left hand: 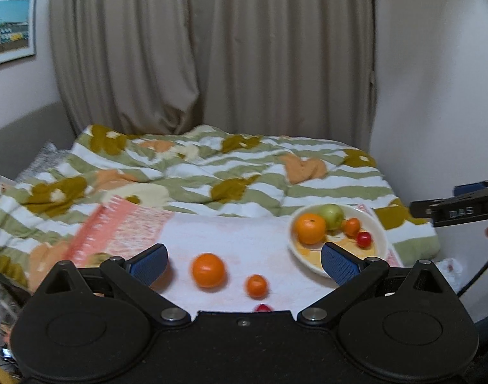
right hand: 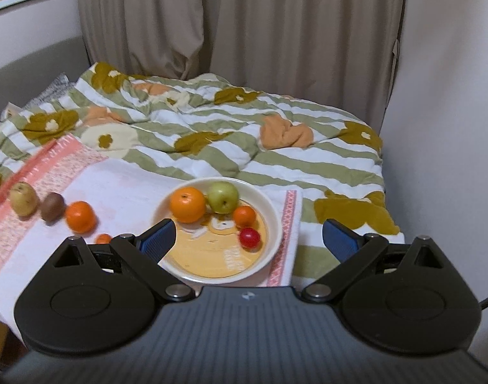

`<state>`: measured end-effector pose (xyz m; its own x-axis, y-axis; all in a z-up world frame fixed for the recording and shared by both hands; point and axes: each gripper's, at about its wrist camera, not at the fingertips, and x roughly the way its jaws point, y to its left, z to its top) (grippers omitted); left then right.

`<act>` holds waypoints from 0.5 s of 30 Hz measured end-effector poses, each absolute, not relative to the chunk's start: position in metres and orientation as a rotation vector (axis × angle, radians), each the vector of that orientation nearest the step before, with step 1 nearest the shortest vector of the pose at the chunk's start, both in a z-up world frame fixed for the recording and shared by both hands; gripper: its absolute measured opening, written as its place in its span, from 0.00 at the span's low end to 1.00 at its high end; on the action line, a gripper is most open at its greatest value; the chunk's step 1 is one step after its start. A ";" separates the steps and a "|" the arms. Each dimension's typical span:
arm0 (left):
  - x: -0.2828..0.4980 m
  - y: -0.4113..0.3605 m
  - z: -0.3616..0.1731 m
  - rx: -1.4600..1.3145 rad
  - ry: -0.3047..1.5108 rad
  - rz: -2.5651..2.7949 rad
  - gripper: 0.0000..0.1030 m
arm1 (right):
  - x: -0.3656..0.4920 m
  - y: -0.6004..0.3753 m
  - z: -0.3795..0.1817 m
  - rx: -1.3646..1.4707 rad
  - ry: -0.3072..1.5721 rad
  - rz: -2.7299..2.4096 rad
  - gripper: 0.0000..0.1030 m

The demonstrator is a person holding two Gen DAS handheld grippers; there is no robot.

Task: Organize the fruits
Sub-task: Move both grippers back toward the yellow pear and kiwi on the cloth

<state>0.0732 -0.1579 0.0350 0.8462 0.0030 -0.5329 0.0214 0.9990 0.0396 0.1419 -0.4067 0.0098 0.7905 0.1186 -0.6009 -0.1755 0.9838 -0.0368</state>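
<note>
Bowl [right hand: 273,214] holding orange [right hand: 188,204], apple [right hand: 223,197]

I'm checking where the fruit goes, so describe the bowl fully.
The bowl is round and shallow, cream on rim and wall, with a glossy yellow-orange printed floor; it looks ceramic. It sits upright on the white cloth near its patterned pink border. Inside are a large orange, a green apple, a small orange and a small red fruit. The front half is bare. Nothing grips it.
</note>
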 end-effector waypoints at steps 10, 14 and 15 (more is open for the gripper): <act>0.055 -0.071 0.048 0.022 0.510 0.068 1.00 | 0.119 -0.358 0.027 -0.044 0.633 0.151 1.00; 0.061 -0.031 0.048 0.010 0.513 0.060 1.00 | 0.113 -0.328 0.029 -0.023 0.632 0.114 1.00; 0.063 -0.021 0.049 0.011 0.513 0.056 1.00 | 0.112 -0.320 0.029 -0.015 0.630 0.103 1.00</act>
